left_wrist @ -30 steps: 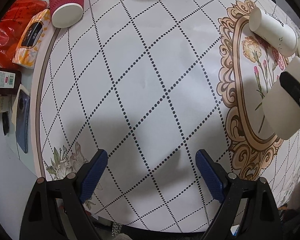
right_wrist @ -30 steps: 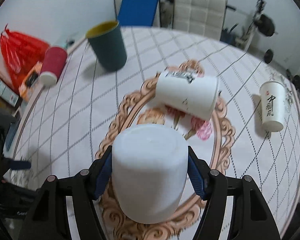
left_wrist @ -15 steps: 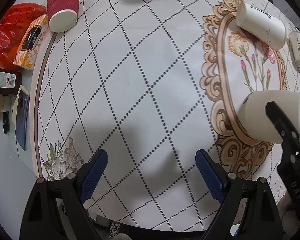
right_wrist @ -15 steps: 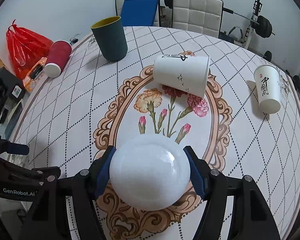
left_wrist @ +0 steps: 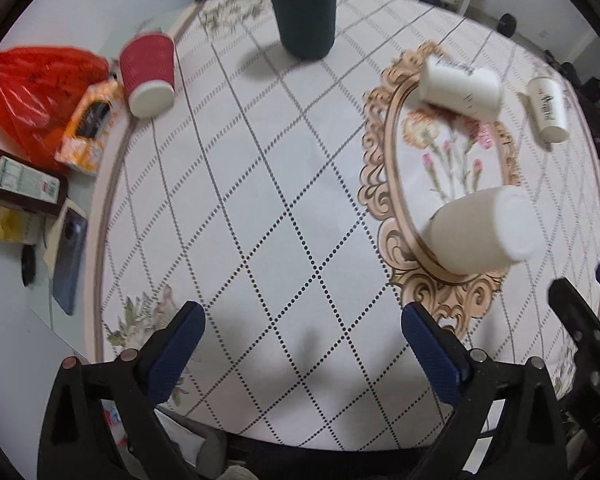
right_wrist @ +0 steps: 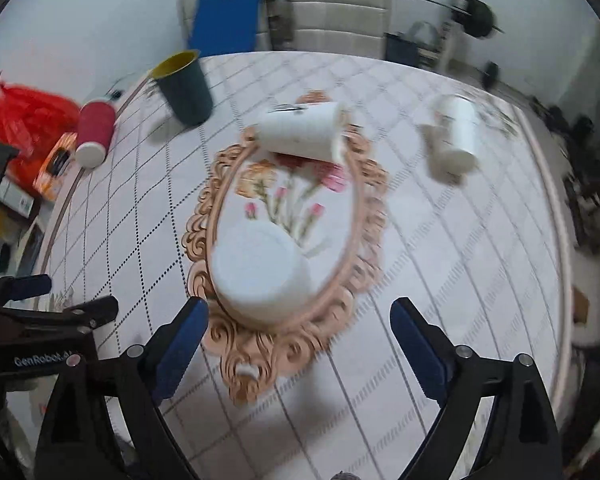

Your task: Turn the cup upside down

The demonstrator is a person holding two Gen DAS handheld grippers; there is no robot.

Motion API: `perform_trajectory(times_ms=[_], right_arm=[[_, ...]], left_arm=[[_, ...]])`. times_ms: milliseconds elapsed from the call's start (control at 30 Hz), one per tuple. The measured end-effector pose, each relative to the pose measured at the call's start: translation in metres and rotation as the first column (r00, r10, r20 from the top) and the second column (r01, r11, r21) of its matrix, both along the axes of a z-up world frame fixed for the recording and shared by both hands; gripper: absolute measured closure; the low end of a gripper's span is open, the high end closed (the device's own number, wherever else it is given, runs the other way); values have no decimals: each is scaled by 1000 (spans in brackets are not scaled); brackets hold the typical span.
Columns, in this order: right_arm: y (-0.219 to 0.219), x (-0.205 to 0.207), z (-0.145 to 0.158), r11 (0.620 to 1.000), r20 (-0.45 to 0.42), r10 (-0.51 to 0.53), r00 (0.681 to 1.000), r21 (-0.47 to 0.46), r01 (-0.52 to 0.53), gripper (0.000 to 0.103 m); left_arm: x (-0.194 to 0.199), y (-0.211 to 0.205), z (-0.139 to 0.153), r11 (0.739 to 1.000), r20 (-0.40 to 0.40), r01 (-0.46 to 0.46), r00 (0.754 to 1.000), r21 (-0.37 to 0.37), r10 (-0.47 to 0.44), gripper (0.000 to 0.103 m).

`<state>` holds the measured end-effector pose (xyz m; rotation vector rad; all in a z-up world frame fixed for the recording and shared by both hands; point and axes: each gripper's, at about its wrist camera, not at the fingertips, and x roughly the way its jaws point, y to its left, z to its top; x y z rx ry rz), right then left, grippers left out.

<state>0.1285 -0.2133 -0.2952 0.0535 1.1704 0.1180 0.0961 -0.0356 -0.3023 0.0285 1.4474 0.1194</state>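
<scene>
Your right gripper (right_wrist: 298, 338): jaws spread wide, nothing between them, hovering above tablecloth (right_wrist: 440, 240) just short of white cup (right_wrist: 260, 270). Your left gripper (left_wrist: 300, 348): jaws equally wide, holding nothing, over dotted-diamond cloth well left of cup.

White cup (left_wrist: 484, 234): free of both grippers, standing upside down, closed base up, rim on cloth. Sits at near end of oval floral medallion (right_wrist: 284, 200), overlapping its scrolled border. Plain white, slightly blurred. Second white cup (right_wrist: 300, 132) lies on side at medallion's far end.
</scene>
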Motion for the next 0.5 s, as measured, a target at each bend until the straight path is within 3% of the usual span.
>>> perform_trajectory(times_ms=[267, 500], right_arm=[[-23, -56, 65, 988, 37, -144, 989, -44, 145, 8], [-17, -107, 134, 979, 95, -198, 976, -40, 202, 8]], left_arm=[[-22, 3, 70, 997, 139, 80, 987, -14, -77, 2], [-64, -1, 147, 988, 259, 151, 956, -20, -141, 2]])
